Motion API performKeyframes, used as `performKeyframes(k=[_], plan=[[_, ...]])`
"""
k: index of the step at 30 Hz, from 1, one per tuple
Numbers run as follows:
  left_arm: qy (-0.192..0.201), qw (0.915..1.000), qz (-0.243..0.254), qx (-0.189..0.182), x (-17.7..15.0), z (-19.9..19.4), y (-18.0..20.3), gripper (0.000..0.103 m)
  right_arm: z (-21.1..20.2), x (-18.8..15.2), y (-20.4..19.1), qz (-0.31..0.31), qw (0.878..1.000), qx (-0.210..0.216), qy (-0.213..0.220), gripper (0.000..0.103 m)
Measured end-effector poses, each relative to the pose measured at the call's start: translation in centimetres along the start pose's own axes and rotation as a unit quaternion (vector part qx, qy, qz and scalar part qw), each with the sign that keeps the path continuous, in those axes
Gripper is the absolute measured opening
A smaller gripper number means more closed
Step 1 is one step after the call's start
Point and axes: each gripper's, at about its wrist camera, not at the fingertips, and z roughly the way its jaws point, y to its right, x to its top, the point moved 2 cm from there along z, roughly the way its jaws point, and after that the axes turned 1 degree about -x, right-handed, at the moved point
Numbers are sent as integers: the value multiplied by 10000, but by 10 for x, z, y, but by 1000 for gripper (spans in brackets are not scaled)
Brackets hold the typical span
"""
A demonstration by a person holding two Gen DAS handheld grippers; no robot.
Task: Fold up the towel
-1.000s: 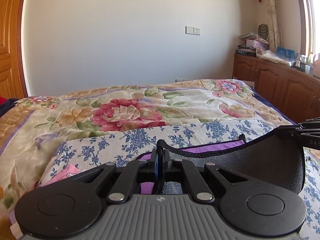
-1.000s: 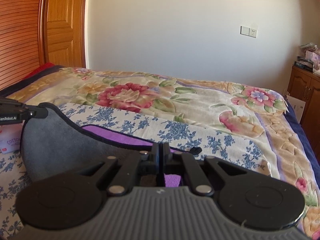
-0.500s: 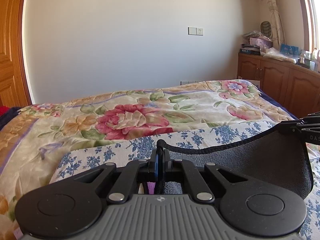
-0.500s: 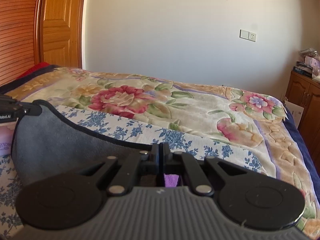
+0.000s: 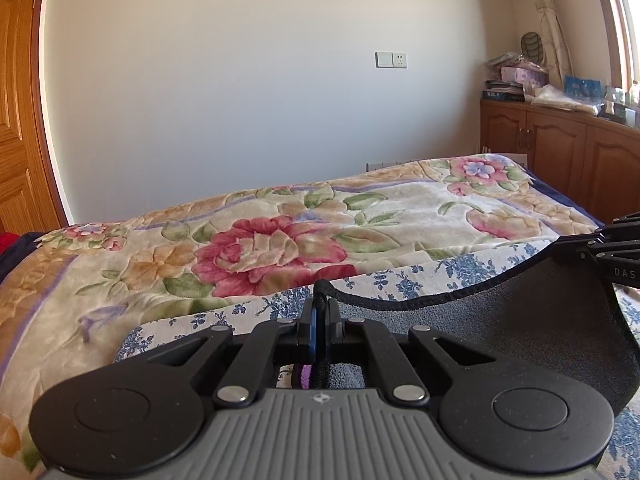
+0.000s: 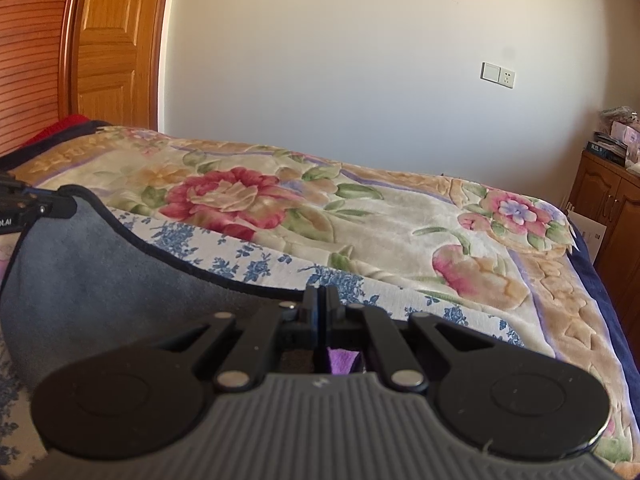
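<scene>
A grey towel (image 5: 520,320) with a dark hem and a purple underside hangs stretched between my two grippers above the bed. My left gripper (image 5: 319,300) is shut on one top corner of the towel. My right gripper (image 6: 320,300) is shut on the other top corner, and the towel (image 6: 100,280) sags away to its left. The right gripper shows at the right edge of the left wrist view (image 5: 612,248). The left gripper shows at the left edge of the right wrist view (image 6: 24,208). A purple strip (image 6: 342,360) peeks below the right fingers.
The bed carries a floral blanket (image 5: 280,240) and a blue-flowered white cloth (image 6: 260,264) under the towel. A wooden cabinet (image 5: 560,152) with clutter stands at the right. A wooden door (image 6: 116,48) stands at the left, with a plain wall behind.
Both grippers have lifted and carried the towel edge forward over the bed. The purple underside that showed a second ago is now almost hidden behind the grey side.
</scene>
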Motion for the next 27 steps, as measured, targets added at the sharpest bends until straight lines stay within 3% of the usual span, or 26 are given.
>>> performKeyframes(k=[20, 27], plan=[[-239, 9995, 144, 119, -11, 47, -5, 5, 43, -14, 5, -48, 9997, -78, -245, 4], [-496, 9983, 221, 197, -19, 62, -3, 5, 54, -19, 6, -65, 9989, -54, -469, 4]])
